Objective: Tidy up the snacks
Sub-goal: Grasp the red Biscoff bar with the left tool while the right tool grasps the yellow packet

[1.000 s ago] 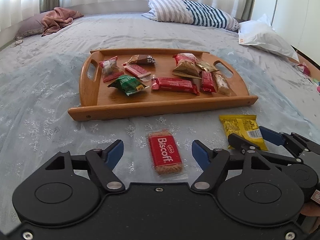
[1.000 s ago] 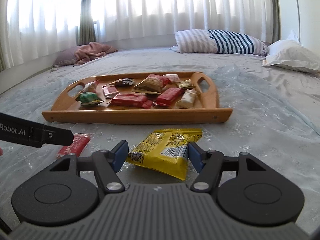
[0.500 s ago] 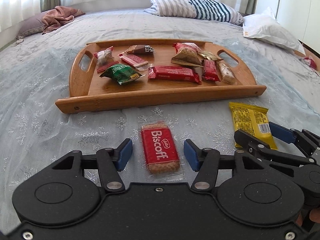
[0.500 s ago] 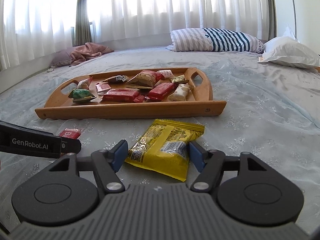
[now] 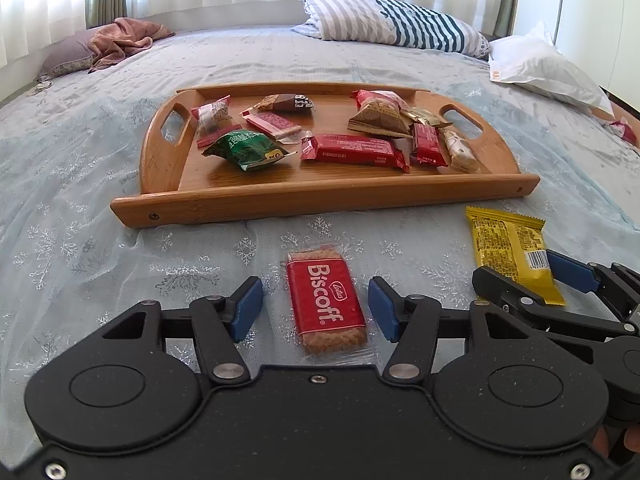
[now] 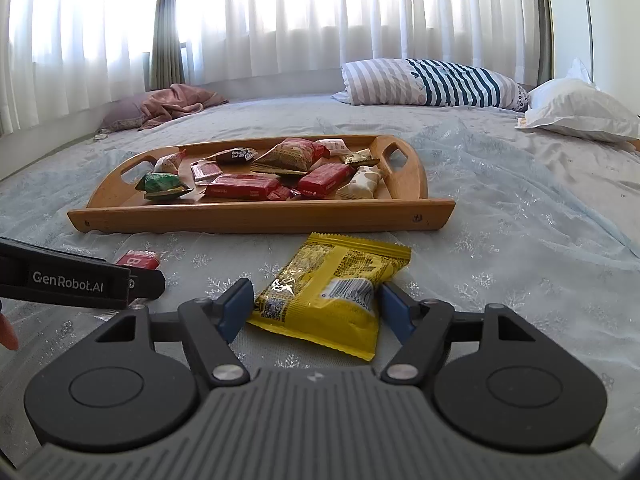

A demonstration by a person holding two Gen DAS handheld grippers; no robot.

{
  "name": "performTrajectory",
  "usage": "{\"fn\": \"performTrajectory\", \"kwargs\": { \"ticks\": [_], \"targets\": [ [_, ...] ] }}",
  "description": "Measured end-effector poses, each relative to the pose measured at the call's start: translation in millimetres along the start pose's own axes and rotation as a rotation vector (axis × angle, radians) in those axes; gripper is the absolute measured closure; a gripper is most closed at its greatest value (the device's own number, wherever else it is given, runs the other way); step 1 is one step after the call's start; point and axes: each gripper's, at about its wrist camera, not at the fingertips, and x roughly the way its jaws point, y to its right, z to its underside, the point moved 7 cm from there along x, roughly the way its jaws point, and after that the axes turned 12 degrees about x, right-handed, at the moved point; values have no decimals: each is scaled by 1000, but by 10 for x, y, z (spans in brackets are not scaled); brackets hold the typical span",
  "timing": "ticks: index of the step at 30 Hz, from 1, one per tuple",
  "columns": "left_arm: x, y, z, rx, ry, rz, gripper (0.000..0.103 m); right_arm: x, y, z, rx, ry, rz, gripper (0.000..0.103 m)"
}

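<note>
Both claws sit low on the bed (image 5: 100,184), side by side. The left claw (image 5: 315,309) is spread wide with the Biscoff biscuit pack (image 5: 326,303) lying flat between its blue pads, neither pad touching it. The right claw (image 6: 316,306) is also open around the near end of the yellow snack packet (image 6: 330,292); whether its pads touch the wrapper, I cannot tell. Just beyond both, the near rim of the wooden tray (image 5: 320,200) stands between them and the snacks heaped inside. A striped pillow (image 5: 396,26) and a white pillow (image 5: 544,68) lie far behind.
</note>
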Motion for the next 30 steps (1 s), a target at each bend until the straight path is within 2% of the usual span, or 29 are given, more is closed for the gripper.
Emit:
{"fn": "performTrajectory", "kwargs": {
  "ticks": [7,13,15,25,30],
  "targets": [
    [-22,10,23,12,19,-6,48,7,-39,28,-28,7,10,24],
    [-75,1,19,17,28,-22,62,5,-44,37,-31,10,8,24],
    [-97,-29,11,2,31,-29,72,6,-43,36,-33,10,9,25],
    [-194,-109,-3,-48,34,-8,72,-68,-18,-11,-1,26,-6,40],
    [-249,-127,-33,-54,47,0,72,-166,-54,-88,-9,60,-9,42]
  ]
}}
